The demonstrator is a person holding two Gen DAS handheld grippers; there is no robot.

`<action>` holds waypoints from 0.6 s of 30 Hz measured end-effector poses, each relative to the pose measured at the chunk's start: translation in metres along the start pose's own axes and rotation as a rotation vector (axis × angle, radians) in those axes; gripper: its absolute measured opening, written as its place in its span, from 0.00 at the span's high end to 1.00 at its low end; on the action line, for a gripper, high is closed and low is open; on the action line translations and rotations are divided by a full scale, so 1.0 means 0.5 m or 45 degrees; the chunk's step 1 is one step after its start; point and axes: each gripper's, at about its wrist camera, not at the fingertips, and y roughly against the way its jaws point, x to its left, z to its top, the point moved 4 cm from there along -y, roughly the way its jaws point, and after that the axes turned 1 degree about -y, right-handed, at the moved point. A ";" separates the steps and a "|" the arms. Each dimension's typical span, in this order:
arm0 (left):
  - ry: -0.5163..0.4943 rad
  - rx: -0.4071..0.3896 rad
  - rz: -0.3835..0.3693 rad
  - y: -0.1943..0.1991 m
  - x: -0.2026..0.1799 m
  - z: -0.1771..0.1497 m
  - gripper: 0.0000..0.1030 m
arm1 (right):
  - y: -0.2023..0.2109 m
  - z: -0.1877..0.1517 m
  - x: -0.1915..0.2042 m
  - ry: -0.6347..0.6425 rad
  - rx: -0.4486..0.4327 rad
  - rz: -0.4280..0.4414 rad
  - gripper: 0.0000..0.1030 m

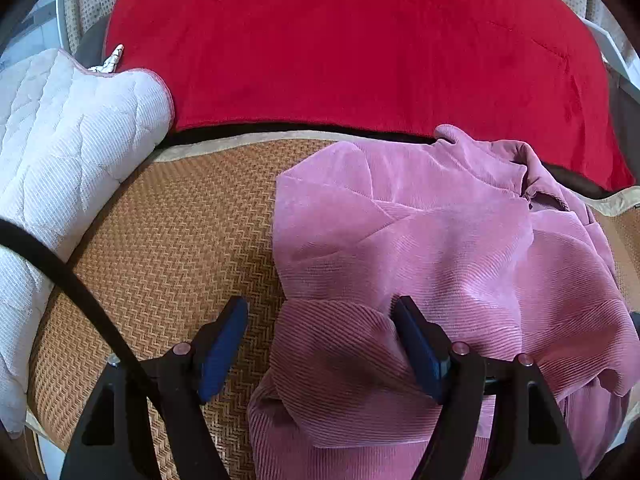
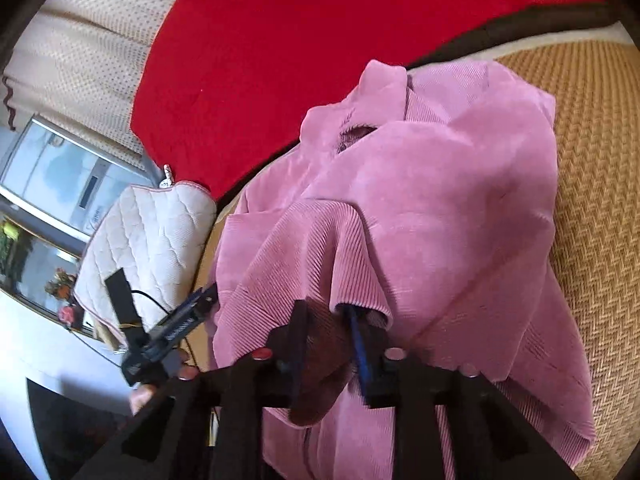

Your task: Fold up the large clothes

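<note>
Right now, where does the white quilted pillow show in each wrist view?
Left wrist: the pillow fills the left edge, left of the woven mat.
Right wrist: the pillow sits left of centre, left of the pink garment.
Shared landmark: the red blanket lies behind the pillow in both views.

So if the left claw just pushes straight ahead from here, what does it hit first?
Probably the pink corduroy garment: a fold of it already lies between the open left claw fingers. Beyond that lies the red blanket, though depth is unclear.
</note>
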 end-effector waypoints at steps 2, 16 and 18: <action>-0.002 0.000 0.001 0.002 0.000 -0.001 0.26 | 0.008 -0.002 -0.008 -0.046 -0.004 0.086 0.28; -0.043 -0.021 0.040 0.012 -0.016 -0.001 0.26 | -0.022 -0.039 0.059 0.171 -0.057 -0.007 0.82; -0.033 -0.047 0.052 0.022 -0.007 0.002 0.26 | 0.021 -0.032 0.095 0.314 -0.246 -0.091 0.87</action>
